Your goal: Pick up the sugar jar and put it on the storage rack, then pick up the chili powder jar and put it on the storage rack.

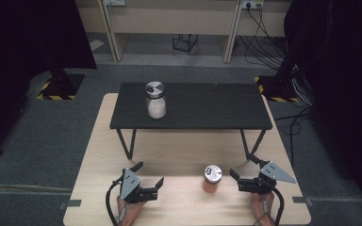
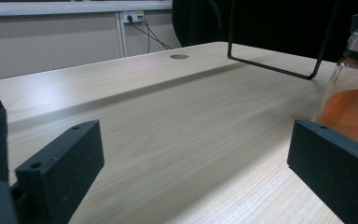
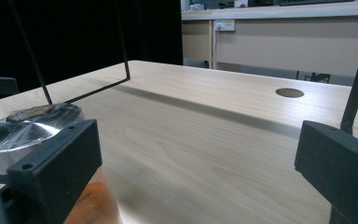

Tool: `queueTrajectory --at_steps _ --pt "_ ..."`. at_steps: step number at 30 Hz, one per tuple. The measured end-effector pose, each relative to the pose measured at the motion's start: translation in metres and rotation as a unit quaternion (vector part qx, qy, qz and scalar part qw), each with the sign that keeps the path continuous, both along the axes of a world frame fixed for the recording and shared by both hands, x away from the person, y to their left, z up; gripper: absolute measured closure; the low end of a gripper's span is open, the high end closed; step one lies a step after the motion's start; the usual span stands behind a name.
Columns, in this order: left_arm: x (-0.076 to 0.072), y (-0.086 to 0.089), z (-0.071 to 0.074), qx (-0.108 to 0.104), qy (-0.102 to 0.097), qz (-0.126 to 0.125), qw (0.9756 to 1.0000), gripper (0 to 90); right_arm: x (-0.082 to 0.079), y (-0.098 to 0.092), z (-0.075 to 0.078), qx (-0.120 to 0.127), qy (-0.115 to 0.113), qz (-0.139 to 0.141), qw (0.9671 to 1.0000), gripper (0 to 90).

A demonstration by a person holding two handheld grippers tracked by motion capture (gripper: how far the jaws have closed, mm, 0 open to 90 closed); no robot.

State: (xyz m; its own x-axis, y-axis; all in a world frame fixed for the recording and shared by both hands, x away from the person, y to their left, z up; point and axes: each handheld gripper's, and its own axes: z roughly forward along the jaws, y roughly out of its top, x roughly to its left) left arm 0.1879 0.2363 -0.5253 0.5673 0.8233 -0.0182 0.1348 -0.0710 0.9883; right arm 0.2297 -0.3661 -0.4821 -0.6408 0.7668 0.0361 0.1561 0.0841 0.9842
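Light wood-grain desk (image 2: 177,121), smooth w/ a soft sheen. Clear glossy glass spice jar (image 1: 212,179) of orange powder w/ shiny brushed-metal lid (image 3: 25,133); second glass jar (image 1: 156,100), white contents, on matt black shelf (image 1: 207,110) w/ thin metal legs. Gripper jaws: matt black plastic, slightly rough.

I see a lab: black curtains (image 1: 23,42) at both edges, hazard-striped stand bases (image 1: 59,87), tangled black cables (image 1: 264,42) upper right.
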Motion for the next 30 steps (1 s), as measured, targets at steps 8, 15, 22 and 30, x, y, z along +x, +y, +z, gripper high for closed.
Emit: queueTrajectory --at_steps 8,15,22,30 --pt "-0.0001 -0.0001 0.0001 0.001 0.0 -0.001 1.0 3.2 0.0003 -0.0003 -0.0002 0.002 0.001 -0.002 1.0 0.6" --pt "-0.0001 -0.0004 0.0002 0.002 -0.001 -0.001 1.0 3.2 0.0006 -0.0003 0.0 0.0 -0.001 0.001 1.0 0.6" --pt "-0.0001 -0.0002 0.0001 0.002 -0.001 -0.002 1.0 2.9 0.0024 -0.0008 -0.0004 0.002 -0.001 0.003 1.0 0.6" --pt "0.0002 -0.0001 -0.0002 0.0 -0.001 -0.002 1.0 2.2 0.0027 -0.0017 -0.0012 0.004 -0.002 0.006 1.0 0.6"
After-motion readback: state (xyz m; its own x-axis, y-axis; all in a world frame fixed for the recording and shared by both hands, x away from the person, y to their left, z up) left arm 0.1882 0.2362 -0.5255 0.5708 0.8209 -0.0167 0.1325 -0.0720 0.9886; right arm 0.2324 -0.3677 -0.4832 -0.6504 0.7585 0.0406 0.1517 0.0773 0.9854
